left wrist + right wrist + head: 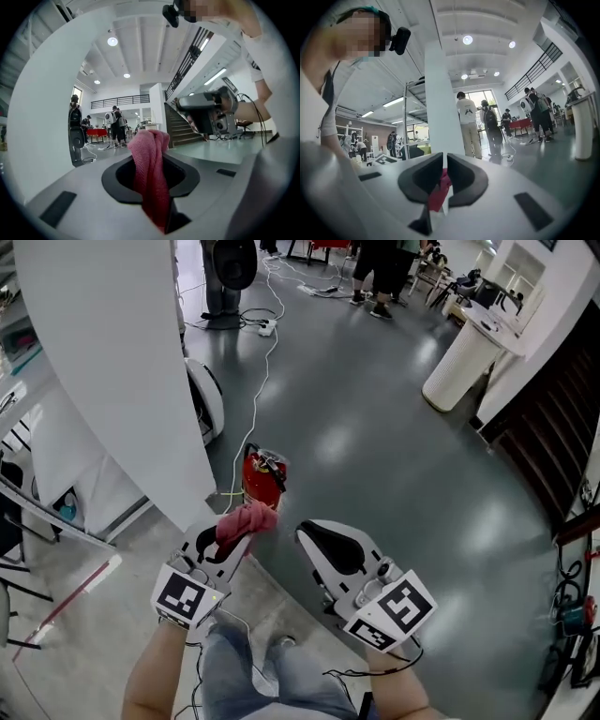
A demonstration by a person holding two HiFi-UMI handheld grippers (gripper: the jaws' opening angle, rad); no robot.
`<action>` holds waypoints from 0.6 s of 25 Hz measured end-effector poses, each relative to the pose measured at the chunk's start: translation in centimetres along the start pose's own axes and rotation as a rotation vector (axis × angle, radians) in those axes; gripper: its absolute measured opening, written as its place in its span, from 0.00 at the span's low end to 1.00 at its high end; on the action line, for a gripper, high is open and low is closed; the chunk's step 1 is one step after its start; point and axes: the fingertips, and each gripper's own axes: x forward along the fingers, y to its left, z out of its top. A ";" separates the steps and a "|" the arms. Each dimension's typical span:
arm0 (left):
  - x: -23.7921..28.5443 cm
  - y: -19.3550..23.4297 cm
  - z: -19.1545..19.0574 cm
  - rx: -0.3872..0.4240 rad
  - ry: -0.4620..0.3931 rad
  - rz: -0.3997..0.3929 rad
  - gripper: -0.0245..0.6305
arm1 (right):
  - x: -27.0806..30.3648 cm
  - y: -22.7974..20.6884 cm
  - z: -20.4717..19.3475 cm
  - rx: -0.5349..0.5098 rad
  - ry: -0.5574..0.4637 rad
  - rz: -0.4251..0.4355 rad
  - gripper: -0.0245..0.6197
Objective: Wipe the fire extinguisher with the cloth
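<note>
A grey floor spreads ahead of both tools. A broad white pillar rises ahead and to the left of the left tool. Far ahead of the right tool, toward the right, stands a white round counter. People stand at the far end of the room.

The left tool is closed on the cloth, a pink-red bundle. In the left gripper view the cloth is pinched between the jaws of the left tool, and its bunched top sticks up past them.

The right tool sits just beside the left one, to its right. In the right gripper view the jaws of the right tool are nearly together, leaving only a slim slit. A streak of red shows through the slit, and I cannot tell what it belongs to. In the head view nothing sits at this tool's tips.

The fire extinguisher, red with a black top, stands upright on the floor just ahead of the left tool, close beyond the cloth. I cannot tell whether the two touch. A thin white cable runs across the floor from beside the extinguisher, away from the tools.
</note>
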 end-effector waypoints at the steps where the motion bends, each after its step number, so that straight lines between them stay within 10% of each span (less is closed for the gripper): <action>1: 0.9 0.7 -1.7 0.012 0.015 -0.020 0.19 | 0.8 -0.5 -1.1 -0.006 0.000 -0.002 0.10; 15: 12.6 6.9 -22.0 0.243 0.034 -0.116 0.18 | 8.2 -8.0 -23.8 -0.068 -0.062 -0.021 0.10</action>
